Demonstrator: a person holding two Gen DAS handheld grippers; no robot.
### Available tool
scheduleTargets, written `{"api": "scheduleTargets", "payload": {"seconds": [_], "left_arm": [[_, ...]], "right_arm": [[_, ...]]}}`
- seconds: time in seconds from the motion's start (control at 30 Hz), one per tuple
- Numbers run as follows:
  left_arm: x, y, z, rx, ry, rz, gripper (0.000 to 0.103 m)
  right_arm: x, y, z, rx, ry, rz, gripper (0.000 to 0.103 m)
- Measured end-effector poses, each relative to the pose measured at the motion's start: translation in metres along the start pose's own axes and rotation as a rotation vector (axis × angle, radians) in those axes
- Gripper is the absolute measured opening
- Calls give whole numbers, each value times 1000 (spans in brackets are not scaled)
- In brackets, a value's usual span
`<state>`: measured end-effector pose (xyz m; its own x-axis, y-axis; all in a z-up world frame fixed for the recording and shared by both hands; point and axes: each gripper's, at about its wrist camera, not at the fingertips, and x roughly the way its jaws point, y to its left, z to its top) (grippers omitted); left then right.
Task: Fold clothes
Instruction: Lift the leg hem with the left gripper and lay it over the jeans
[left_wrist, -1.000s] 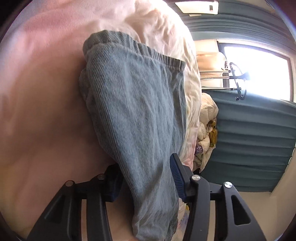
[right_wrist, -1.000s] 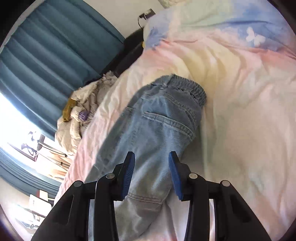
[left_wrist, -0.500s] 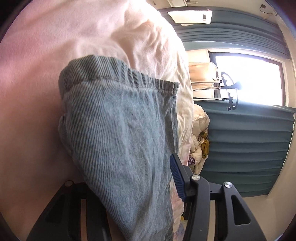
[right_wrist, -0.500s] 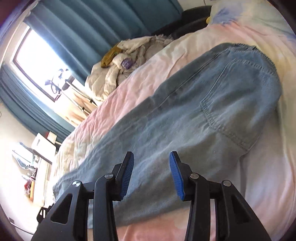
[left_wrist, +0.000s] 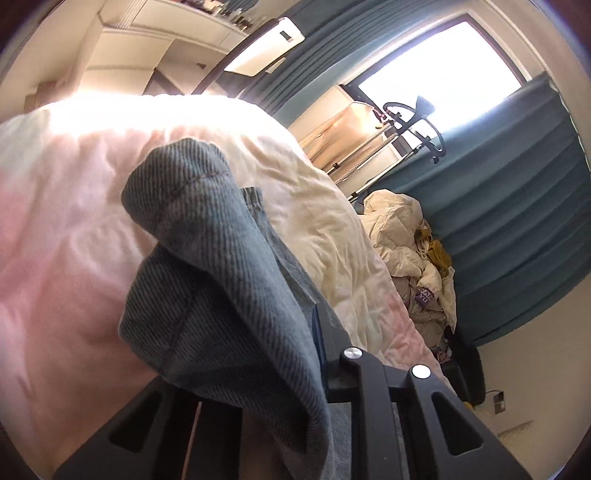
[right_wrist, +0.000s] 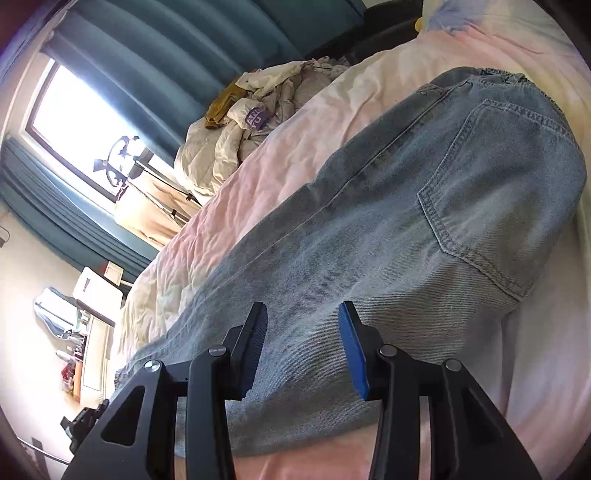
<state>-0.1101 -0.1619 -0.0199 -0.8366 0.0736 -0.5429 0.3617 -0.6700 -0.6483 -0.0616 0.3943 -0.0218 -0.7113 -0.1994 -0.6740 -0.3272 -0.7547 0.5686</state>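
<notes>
Bedroom w/ teal curtains (right_wrist: 177, 48) and a bright window (left_wrist: 443, 66); pale pink-and-cream duvet (right_wrist: 266, 158) covers the bed. Light-blue jeans (right_wrist: 424, 229) lie flat along the duvet in right wrist view, back pocket up, elastic waistband at the far end. Right gripper (right_wrist: 301, 347) hovers just over the leg fabric, fingers spread apart, nothing between them. Left gripper (left_wrist: 258, 354) sits under a bunched fold of the jeans (left_wrist: 207, 266); denim drapes over it, hiding one finger, so it prob. clamps the cloth but can't tell for sure. Heap of cream laundry (left_wrist: 410, 251) lies beside the bed, near the curtain.
</notes>
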Motion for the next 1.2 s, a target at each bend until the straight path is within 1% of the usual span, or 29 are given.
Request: {"api": "scheduleTargets", "payload": {"seconds": [0.07, 0.17, 0.3, 0.37, 0.43, 0.57, 0.63, 0.73, 1.0, 1.07, 1.13, 1.2], "left_arm": [[-7, -28, -1, 106, -22, 1, 16], [-23, -66, -12, 254, -53, -26, 16], [-32, -117, -38, 377, -64, -82, 16], [-34, -137, -56, 429, -55, -114, 16], [-34, -153, -75, 485, -39, -130, 16], [-19, -178, -115, 574, 34, -176, 16], [-13, -183, -141, 628, 77, -181, 16], [-1, -183, -177, 686, 142, -158, 16], [32, -181, -271, 836, 315, -95, 16], [31, -180, -281, 846, 341, -89, 16], [29, -183, -288, 851, 361, -83, 20], [30, -187, -292, 878, 382, -71, 23]], "right_arm": [[0, 0, 1, -10, -6, 6, 40], [0, -3, 4, 0, -6, 23, 40], [0, -12, 7, 22, 8, 27, 40], [0, -17, 7, 39, 18, 32, 40], [-1, -21, 8, 52, 24, 35, 40], [-10, -24, 10, 40, 8, 38, 40], [-16, -23, 10, 26, -11, 36, 40], [-22, -21, 13, 9, -29, 43, 40], [-12, -12, 11, -52, 30, 78, 40], [-6, -11, 9, -58, 51, 85, 40], [-2, -9, 9, -61, 65, 122, 40], [1, -4, 8, -65, 79, 171, 40]]}}
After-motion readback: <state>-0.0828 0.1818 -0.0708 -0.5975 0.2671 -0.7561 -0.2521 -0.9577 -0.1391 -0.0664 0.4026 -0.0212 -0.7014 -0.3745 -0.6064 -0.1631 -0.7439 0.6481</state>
